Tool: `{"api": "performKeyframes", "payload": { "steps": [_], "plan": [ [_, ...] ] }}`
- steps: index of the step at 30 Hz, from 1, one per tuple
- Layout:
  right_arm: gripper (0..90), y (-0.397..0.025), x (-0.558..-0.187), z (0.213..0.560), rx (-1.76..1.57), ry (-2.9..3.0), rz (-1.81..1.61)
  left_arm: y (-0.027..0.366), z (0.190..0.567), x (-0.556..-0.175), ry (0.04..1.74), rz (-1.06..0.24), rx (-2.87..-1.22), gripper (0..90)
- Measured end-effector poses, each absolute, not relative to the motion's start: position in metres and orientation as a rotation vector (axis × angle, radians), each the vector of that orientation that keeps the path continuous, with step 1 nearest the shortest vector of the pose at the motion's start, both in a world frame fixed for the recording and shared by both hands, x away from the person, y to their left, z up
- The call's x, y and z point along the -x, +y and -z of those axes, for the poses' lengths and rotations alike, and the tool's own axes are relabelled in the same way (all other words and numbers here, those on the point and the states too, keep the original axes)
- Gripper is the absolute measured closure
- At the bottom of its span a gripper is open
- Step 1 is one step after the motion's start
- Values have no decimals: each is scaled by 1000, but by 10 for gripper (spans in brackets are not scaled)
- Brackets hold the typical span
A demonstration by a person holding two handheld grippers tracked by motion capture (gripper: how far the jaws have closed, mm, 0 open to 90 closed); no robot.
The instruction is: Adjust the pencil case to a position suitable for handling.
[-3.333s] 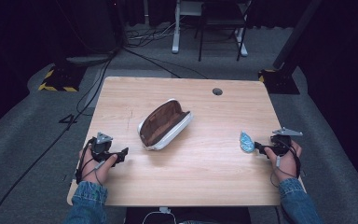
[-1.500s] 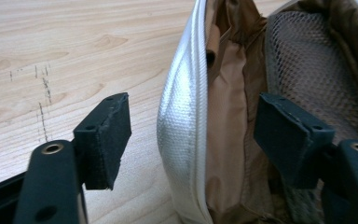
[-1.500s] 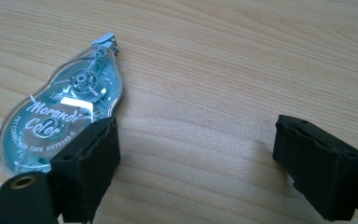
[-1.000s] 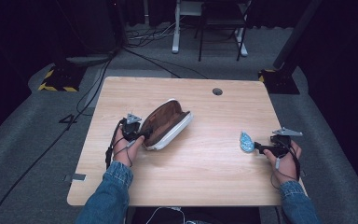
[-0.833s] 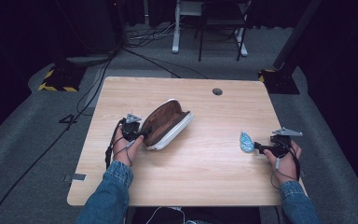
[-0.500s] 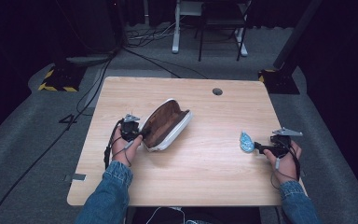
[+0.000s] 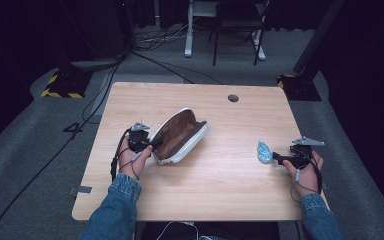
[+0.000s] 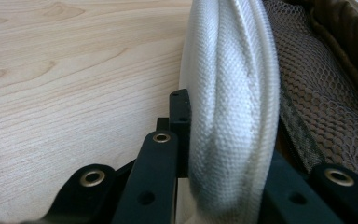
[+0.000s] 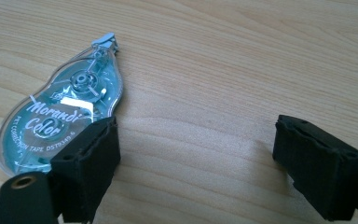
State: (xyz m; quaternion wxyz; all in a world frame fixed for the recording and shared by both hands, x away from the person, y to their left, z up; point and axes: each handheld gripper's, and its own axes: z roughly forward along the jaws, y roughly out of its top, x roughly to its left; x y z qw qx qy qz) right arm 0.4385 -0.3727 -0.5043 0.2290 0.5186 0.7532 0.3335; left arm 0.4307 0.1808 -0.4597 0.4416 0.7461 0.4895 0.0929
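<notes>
We are pinching the white rim of the open pencil case (image 7: 179, 135) with our left gripper (image 7: 149, 144), probably to steady it for loading. The case is lying mid-table, its long axis running from near-left to far-right. Our right gripper (image 9: 193, 163) is resting with jaws spread, one jaw overlapping the teal correction tape (image 9: 60, 119), whose tip is pointing away from us.

Room, dim, dark walls and drapes. Grey carpeted floor (image 7: 40, 165) with black cables (image 7: 145, 57) trailing across it. Light wooden rectangular table (image 7: 220, 185) with round cable hole (image 7: 233, 98). White-legged desk frame (image 7: 187, 30) and dark chair (image 7: 237, 25) behind. Yellow-and-black striped floor plate (image 7: 60, 85) at left.
</notes>
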Motion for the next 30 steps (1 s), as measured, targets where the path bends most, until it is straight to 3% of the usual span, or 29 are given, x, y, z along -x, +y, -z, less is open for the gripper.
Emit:
{"api": "performKeyframes", "payload": {
  "steps": [30],
  "plan": [
    [149,-373,-438,504,-1427,2074,-917,159,418,-388,990,-172,-1956,839]
  ]
}}
